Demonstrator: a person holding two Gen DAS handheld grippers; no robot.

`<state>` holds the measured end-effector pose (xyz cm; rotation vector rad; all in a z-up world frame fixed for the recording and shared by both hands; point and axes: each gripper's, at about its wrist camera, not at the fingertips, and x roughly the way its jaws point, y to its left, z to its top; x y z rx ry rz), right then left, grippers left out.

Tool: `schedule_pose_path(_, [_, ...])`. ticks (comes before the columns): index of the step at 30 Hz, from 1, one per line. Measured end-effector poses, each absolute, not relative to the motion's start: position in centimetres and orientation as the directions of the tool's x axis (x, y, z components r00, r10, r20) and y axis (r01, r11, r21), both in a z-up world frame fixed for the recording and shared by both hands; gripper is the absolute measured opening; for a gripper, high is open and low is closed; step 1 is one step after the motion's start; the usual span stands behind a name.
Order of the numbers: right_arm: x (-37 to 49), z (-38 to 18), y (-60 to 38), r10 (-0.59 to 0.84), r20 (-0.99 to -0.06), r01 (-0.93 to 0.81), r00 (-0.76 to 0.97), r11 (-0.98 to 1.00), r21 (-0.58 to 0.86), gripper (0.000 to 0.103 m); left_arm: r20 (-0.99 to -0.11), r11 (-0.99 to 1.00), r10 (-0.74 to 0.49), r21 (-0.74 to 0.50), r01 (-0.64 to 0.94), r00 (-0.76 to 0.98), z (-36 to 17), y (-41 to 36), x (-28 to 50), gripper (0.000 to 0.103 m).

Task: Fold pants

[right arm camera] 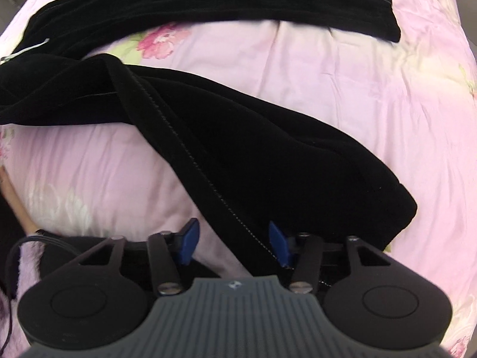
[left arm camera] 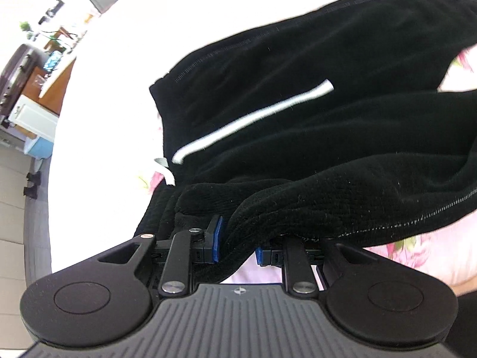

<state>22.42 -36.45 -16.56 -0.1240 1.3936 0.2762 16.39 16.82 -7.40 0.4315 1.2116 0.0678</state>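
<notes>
Black fleece pants (left arm camera: 298, 125) with a white pocket stripe (left arm camera: 253, 119) lie on a pink floral bedspread (right arm camera: 342, 83). In the left wrist view, my left gripper (left arm camera: 237, 246) has a thick fold of the pants' edge between its blue pads (left arm camera: 217, 238); the cloth drapes over the right pad and hides it partly. In the right wrist view, one pant leg (right arm camera: 268, 161) with a stitched seam runs down between my right gripper's (right arm camera: 235, 241) spread blue pads (right arm camera: 189, 238). The other leg (right arm camera: 208, 6) lies across the far side.
The bed's left edge (left arm camera: 59, 155) drops to a tiled floor (left arm camera: 12, 208). A wooden desk with clutter (left arm camera: 50, 56) and a white and blue box (left arm camera: 35, 125) stand beyond. A cable (right arm camera: 18, 256) and a sleeve lie at the lower left of the right wrist view.
</notes>
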Motion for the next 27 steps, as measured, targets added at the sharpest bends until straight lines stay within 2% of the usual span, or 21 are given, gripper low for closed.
schedule_pose_path(1, [22.5,-16.7,-36.4,0.106,-0.982,-0.25,0.154,0.966,0.066,0.028,-0.887,0.916,0.282,0.362,0.172,0.366,-7.1,16.7,16.3,0.024])
schedule_pose_path(2, [22.6,-16.8,-36.5,0.101,-0.981,-0.225,0.165,0.972,0.062,0.014,-0.884,0.915,0.287,0.367,0.169,0.368,-6.8,16.5,16.1,0.024])
schedule_pose_path(6, [22.1,-14.0,-37.4,0.077,-0.955,-0.177,0.285,0.984,0.026,0.004,-0.875,0.903,0.308,0.392,0.176,0.373,-6.3,17.1,16.2,0.023])
schedule_pose_path(11, [22.7,-8.2,-38.8,0.017,-0.902,-0.119,0.431,0.992,-0.038,0.003,-0.866,0.904,0.314,0.398,0.154,0.389,-4.9,17.3,16.8,0.023])
schedule_pose_path(16, [25.7,-4.4,-38.9,-0.044,-0.869,-0.115,0.493,0.987,-0.115,0.003,-0.858,0.912,0.315,0.392,0.122,0.406,-3.8,17.5,18.3,0.023])
schedule_pose_path(27, [35.7,-5.1,-37.3,-0.18,-0.857,-0.115,0.483,0.957,-0.266,0.001,-0.81,0.904,0.36,0.426,0.043,0.463,-3.2,17.6,25.7,0.021])
